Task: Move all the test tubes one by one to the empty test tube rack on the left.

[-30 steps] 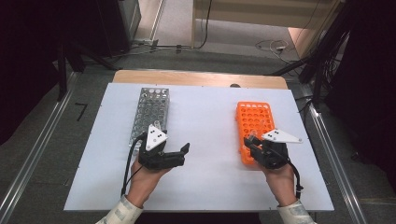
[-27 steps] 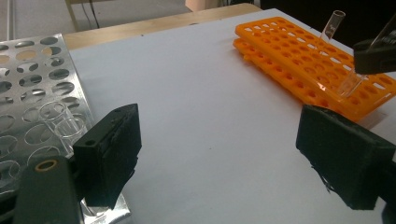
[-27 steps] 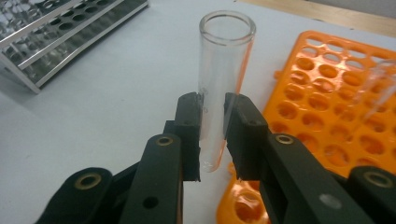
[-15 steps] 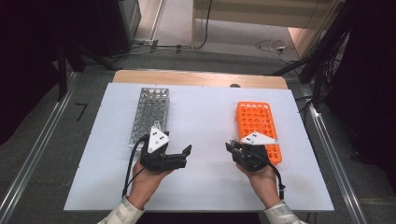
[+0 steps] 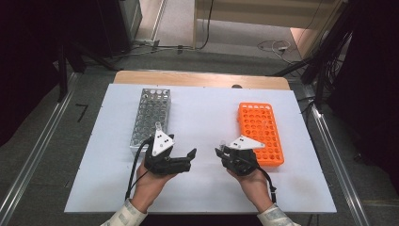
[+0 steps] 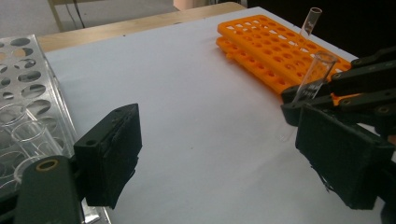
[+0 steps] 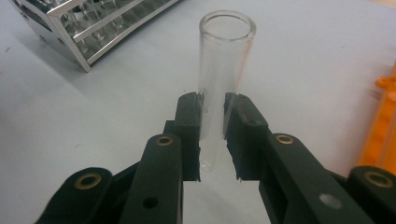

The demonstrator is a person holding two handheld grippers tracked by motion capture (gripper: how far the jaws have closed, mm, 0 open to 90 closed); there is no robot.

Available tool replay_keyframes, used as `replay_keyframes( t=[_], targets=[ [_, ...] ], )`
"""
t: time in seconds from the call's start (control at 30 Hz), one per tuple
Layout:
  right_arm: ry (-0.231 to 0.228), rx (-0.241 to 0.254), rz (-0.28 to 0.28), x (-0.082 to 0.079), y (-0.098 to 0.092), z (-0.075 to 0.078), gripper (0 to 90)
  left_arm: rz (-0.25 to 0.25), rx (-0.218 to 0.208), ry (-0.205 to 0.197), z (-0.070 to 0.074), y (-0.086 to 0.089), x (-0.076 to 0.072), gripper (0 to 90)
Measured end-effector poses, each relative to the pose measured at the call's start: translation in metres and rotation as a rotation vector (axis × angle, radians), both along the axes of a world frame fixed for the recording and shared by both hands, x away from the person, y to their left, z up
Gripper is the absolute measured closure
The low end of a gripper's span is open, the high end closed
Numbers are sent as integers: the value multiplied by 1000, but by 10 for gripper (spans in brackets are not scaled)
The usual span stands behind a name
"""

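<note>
Your right gripper is clenched on a clear glass test tube, the black pads pressing its lower part from both sides. In the right gripper view the tube runs up the middle of the frame, its long axis in line with the jaws, the open mouth at the top centre and the rounded closed end down between the pads. In the left gripper view the same tube stands nearly upright at the right edge, mouth up, leaning a little toward the upper right. In the high view your right gripper sits in the lower middle, just left of the orange rack, with the tube's mouth showing above its tip.

Your left gripper is released: its two pads stand wide apart with bare table between them. In the high view it lies lower left of centre, just beside the near end of the metal rack, and well apart from your right gripper.

A second tube stands tilted in the orange rack at the upper right of the left gripper view.

Both racks rest on a white tabletop, with a wooden edge along its far side. Around it is grey floor and cables at the upper right.
</note>
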State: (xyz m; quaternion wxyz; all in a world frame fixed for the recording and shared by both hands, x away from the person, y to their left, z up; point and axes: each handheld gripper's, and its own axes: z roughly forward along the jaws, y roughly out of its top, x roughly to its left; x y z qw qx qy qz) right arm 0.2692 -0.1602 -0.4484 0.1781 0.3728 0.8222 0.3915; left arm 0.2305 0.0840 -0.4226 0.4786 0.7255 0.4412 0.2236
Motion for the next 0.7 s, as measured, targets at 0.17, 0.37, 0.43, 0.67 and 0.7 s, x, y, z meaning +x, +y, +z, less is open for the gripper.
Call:
replay_keyframes(
  t=[0.17, 0.37, 0.43, 0.67, 0.7],
  targets=[
    [5, -11, 22, 0, 8, -5, 728, -17, -8, -6, 1, -5, 0, 155],
    [-4, -15, 51, -3, 17, -5, 728, -71, -14, 0, 0, -13, -2, 213],
    [-5, -14, 58, -4, 21, -4, 728, -88, -21, 4, -1, -16, -3, 237],
    [-10, -23, 94, -8, 33, -5, 728, -137, -36, 1, -4, -28, -3, 379],
    [-5, -23, 96, -8, 35, -6, 728, -149, -32, 1, -4, -29, -2, 406]
  ],
)
